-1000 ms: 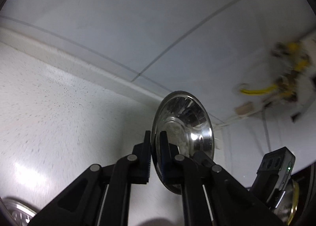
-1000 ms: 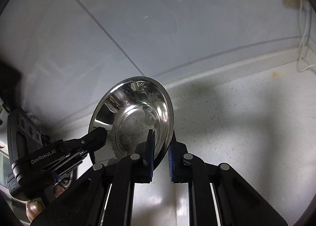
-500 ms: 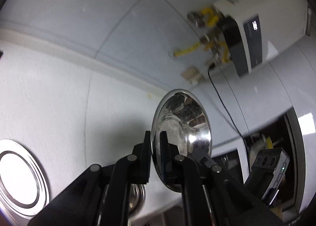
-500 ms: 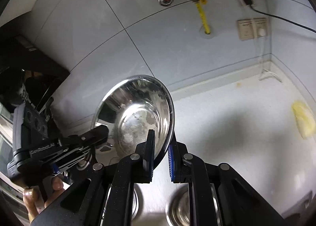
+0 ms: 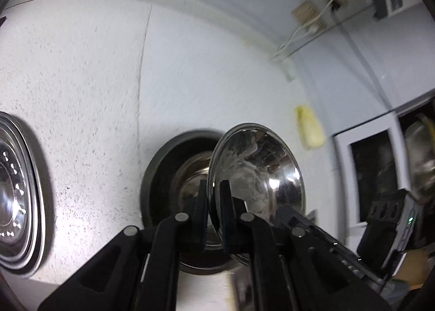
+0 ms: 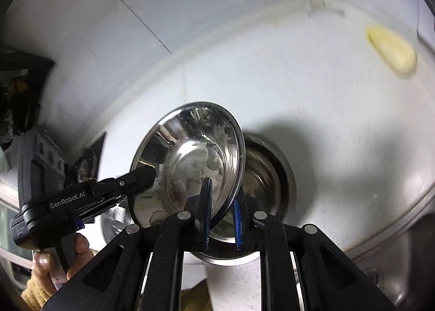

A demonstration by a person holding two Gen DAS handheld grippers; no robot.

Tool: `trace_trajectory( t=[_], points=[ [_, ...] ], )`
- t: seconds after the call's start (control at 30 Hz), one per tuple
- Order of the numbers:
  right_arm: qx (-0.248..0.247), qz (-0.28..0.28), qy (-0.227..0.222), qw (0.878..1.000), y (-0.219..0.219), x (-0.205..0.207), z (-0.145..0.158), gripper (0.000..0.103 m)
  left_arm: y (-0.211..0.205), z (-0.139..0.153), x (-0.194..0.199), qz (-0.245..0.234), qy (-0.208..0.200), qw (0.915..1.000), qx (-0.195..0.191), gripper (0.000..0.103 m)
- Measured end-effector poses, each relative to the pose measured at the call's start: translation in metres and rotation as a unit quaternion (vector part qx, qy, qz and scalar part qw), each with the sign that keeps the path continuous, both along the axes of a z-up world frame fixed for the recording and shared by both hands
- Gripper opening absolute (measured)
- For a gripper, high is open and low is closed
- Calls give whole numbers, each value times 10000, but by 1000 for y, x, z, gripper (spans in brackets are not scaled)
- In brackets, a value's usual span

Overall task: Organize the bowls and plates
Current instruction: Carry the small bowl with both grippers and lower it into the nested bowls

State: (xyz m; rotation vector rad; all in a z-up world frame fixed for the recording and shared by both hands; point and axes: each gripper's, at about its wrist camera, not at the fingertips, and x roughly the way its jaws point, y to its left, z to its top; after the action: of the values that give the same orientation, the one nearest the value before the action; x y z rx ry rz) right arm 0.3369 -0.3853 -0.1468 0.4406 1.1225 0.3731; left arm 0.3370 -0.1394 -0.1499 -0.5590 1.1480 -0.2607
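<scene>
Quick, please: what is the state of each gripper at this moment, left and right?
Left gripper: closed, fingers pinching the rim of a steel bowl.
Right gripper: closed on the same steel bowl's rim, at the opposite side.

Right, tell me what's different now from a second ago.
Both grippers swung from facing the wall down over the counter: a stack of bowls now lies under the held bowl, and a plate shows at left. Unchanged: left gripper and right gripper both clamp that bowl's rim.
</scene>
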Motion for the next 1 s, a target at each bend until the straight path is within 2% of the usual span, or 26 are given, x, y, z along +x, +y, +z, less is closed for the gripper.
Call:
trace_trajectory(
  t=[0.07,0.3,0.57,0.63,0.67,0.9,1.0],
  points=[
    [170,-83,245,9995,-5,4,-25,13,-1,-17,2,3,169,9999,16,7],
    [159,-46,551,9983,-1,3,-52,13,-2,-46,7,1,361,9991,205,7],
    [105,-28,615,9980,7,-5,-58,13,-12,-50,14,-11,345,9992,212,9],
    [-14,-1,564,9984,9,-3,-56,13,-14,-50,13,-50,325,9991,267,10],
    [-39,45,375,9993,11,-2,-55,13,-16,-49,13,-75,295,9991,306,10],
    [-270,64,303,9992,17,-1,-53,13,-22,-49,8,-165,213,9988,421,11],
    [-386,85,255,9989,19,-1,-51,13,-26,-44,6,-238,79,9978,621,15]
  ],
)
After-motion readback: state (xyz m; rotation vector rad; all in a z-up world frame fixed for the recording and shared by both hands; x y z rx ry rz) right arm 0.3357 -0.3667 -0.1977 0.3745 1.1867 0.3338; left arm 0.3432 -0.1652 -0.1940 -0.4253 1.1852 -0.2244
